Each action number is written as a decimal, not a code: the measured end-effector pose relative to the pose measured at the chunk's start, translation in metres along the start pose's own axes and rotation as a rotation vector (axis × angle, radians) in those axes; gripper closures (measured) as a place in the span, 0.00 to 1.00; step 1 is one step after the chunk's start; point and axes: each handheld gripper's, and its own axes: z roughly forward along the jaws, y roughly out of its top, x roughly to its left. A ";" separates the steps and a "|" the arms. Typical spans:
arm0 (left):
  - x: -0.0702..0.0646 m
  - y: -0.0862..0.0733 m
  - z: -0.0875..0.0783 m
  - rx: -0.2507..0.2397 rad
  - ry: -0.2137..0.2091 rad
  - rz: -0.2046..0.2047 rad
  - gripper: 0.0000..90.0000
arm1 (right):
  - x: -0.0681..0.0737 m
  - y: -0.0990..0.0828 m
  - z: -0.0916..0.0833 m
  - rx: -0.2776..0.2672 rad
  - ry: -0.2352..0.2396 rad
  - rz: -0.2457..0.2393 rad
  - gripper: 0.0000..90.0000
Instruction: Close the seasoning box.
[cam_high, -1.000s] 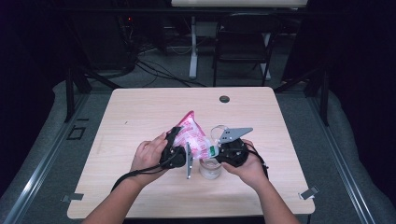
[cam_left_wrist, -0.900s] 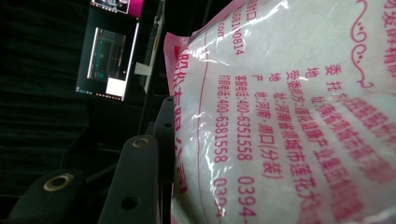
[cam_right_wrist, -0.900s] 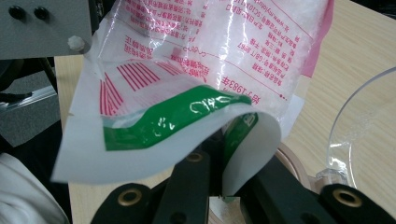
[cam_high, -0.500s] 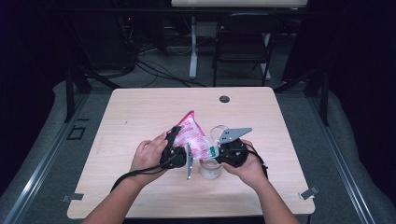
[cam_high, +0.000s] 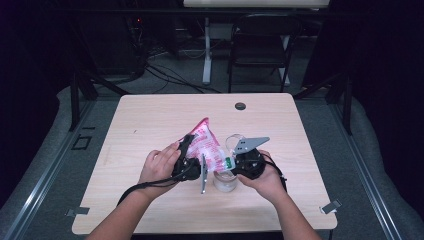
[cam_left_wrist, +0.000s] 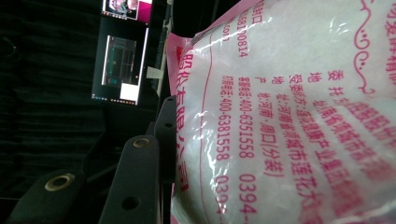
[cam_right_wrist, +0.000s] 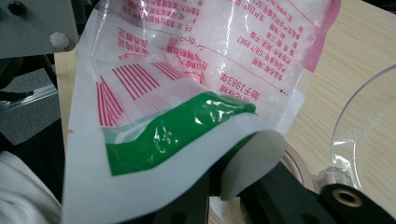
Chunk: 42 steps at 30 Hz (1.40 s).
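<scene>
Both hands are parked at the lower middle of the high view, and the pink-and-white bag (cam_high: 207, 146) hangs tilted between them over the wooden table (cam_high: 150, 120). The left gripper (cam_high: 191, 161) has the fat, full body of the bag clenched between its jaws; in the left gripper view the bag (cam_left_wrist: 289, 116) bulges to the right of the black jaw at the bottom left, packed with white grains. The right gripper (cam_high: 234, 162) is pinched tight on the bag's lower corner, the bit with the green band (cam_right_wrist: 182, 126) that folds over its jaw in the right gripper view. Directly below that corner, just under centre in the high view, sits a clear jar (cam_high: 224, 181), and its open flip lid (cam_right_wrist: 364, 126) curves up at the right edge of the right gripper view.

Why this hold? My read: one gripper carries the weight and sets the tilt, the other steers the corner as a spout over the jar mouth, so the grains would fall in rather than on the table. Whether the corner is cut open, I cannot tell, and no stream is visible.

Against the picture from a second ago, nothing has shifted: same hands, same bag angle, same jar spot. A held pose.
</scene>
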 end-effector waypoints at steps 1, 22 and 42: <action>0.000 0.000 0.000 0.000 0.000 0.000 0.69 | 0.000 0.000 0.000 0.001 0.003 0.000 1.00; 0.002 0.004 -0.003 -0.005 0.021 0.037 0.71 | -0.001 -0.001 0.001 -0.004 0.001 0.004 1.00; 0.003 0.005 -0.004 -0.009 0.029 0.044 0.72 | -0.003 -0.003 0.002 0.006 0.011 0.008 1.00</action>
